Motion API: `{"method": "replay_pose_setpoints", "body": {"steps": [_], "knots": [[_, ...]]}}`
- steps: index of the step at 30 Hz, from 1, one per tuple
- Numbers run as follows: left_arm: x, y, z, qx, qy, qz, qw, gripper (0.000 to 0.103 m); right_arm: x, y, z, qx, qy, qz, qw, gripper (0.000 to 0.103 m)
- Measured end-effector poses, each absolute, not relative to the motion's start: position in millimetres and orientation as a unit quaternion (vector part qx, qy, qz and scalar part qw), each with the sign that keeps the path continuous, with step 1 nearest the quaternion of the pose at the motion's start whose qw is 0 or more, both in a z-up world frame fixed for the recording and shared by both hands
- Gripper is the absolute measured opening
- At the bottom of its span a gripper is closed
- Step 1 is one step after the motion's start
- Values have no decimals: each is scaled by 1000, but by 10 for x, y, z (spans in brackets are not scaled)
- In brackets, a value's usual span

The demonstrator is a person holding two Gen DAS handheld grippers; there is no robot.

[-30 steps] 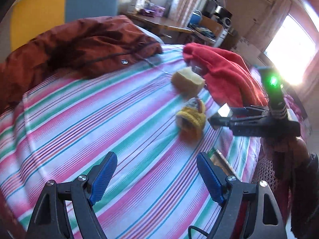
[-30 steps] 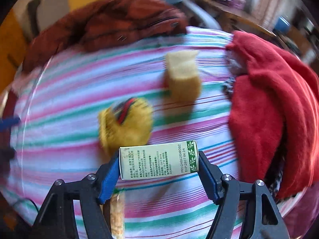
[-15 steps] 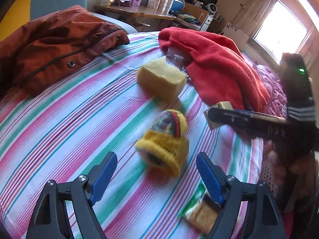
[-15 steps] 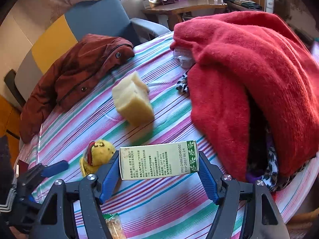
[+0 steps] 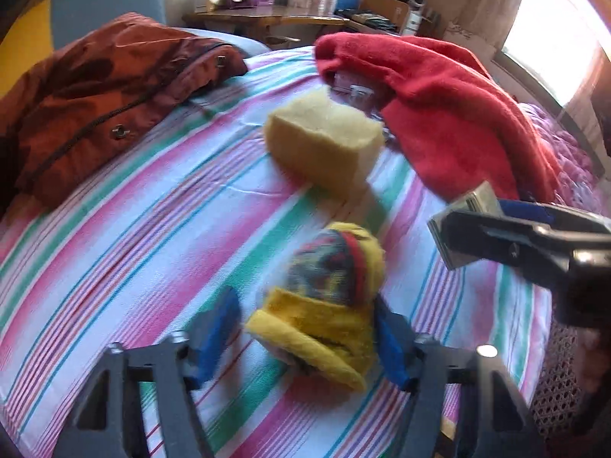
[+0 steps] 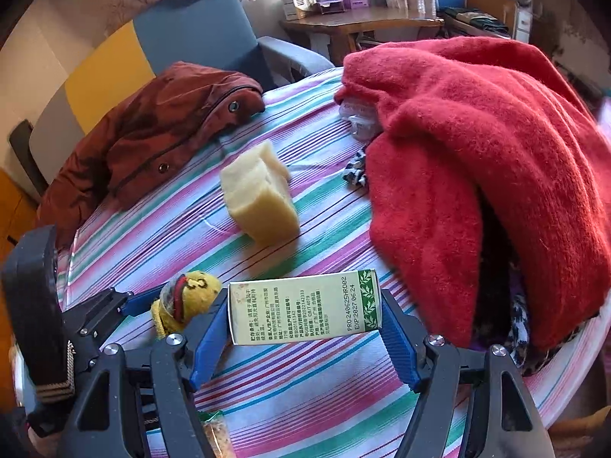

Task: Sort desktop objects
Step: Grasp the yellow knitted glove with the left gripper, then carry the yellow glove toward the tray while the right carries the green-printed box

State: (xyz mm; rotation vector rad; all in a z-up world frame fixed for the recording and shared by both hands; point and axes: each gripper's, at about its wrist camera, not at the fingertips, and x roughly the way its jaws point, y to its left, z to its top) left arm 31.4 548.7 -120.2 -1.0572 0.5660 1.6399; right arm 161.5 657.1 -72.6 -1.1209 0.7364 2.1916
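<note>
A small yellow knitted hat (image 5: 328,305) lies on the striped tablecloth (image 5: 133,236), between the blue pads of my open left gripper (image 5: 305,336); the right pad touches it, the left stands a little apart. It also shows in the right wrist view (image 6: 187,297). My right gripper (image 6: 305,328) is shut on a green-and-cream carton (image 6: 301,311), held above the cloth; the carton also shows at the right of the left wrist view (image 5: 462,225). A yellow sponge block (image 5: 324,141) lies beyond the hat.
A rust-brown jacket (image 5: 99,107) lies at the back left and a red sweater (image 6: 488,160) covers the right side. A snack packet (image 6: 217,435) lies near the table's front edge. A wooden desk (image 6: 362,23) stands behind.
My left gripper has moved forward so the hat now sits between its pads. My right gripper still holds the carton, a little further right and nearer the red sweater.
</note>
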Motion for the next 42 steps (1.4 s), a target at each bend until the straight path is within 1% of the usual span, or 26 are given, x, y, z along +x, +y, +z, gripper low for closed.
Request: {"method": "replay_pose_setpoints", "body": {"steps": [1,3,6,13,18,21,34,38,42], "knots": [[280,5461,-1185,-448,231,688,522,47,1599,6564,-729,-420,272,819,281,74],[234,5406,-1175,-455,223,687,521,43,1574,6544,-734,-423,267,820,279,74],[208,5269,-1165,-456,219,695,511,41,1541,6503,-726,-425,254,824,275,74],[66,4766,-1137,-465,192,727,469,42,1438,6320,-656,-419,216,850,235,73],[-17,4331,-1080,-460,178,755,432,41,1304,6072,-663,-434,159,865,195,73],[-26,4085,-989,-450,167,771,418,41,1254,5983,-700,-446,139,865,185,73],[10,3064,-473,-398,131,831,365,41,1163,5813,-798,-478,122,853,172,73],[12,2793,-361,-386,126,844,351,41,1110,5654,-676,-470,116,859,168,73],[13,2554,-288,-380,113,855,336,42,994,5328,-444,-454,93,876,137,73]]}}
